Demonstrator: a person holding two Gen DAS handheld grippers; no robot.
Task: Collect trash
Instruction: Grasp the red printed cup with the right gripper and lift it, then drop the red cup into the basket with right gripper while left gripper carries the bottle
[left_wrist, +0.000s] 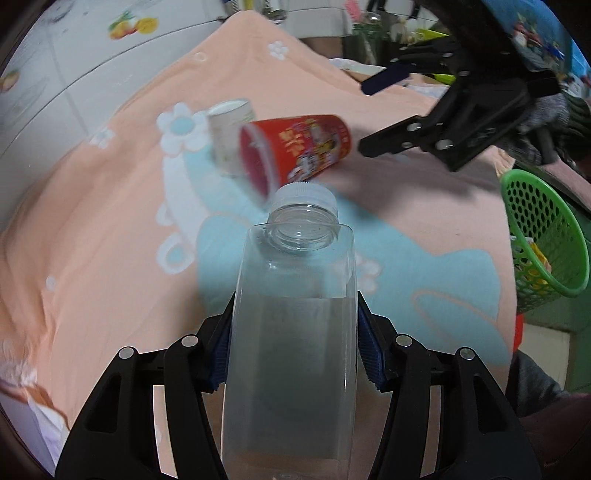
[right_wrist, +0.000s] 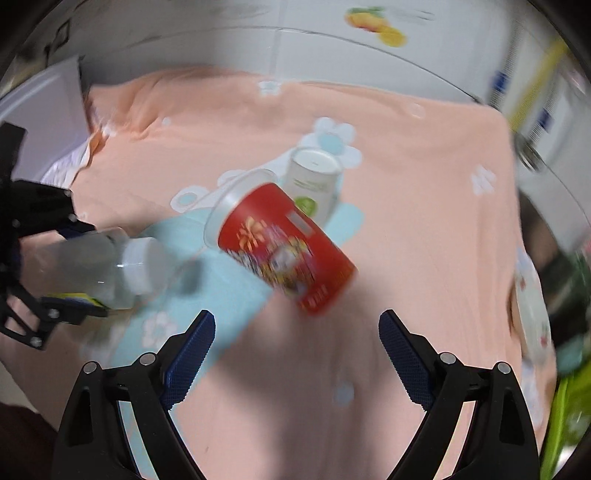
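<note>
My left gripper (left_wrist: 295, 328) is shut on a clear plastic bottle (left_wrist: 295, 332) with a white cap, held above the cloth; the bottle also shows in the right wrist view (right_wrist: 92, 266). A red printed can (left_wrist: 295, 147) lies on its side on the peach cloth, with a white can (left_wrist: 231, 133) just behind it. In the right wrist view the red can (right_wrist: 284, 247) lies ahead of my open, empty right gripper (right_wrist: 297, 332), and the white can (right_wrist: 314, 184) stands beyond it. The right gripper (left_wrist: 364, 114) hangs open to the right of the red can.
A green mesh basket (left_wrist: 546, 236) holding some items hangs at the table's right edge. A peach cloth with blue and white flowers (right_wrist: 406, 258) covers the table. A tiled wall (left_wrist: 55, 74) stands behind, and clutter lies at the far back.
</note>
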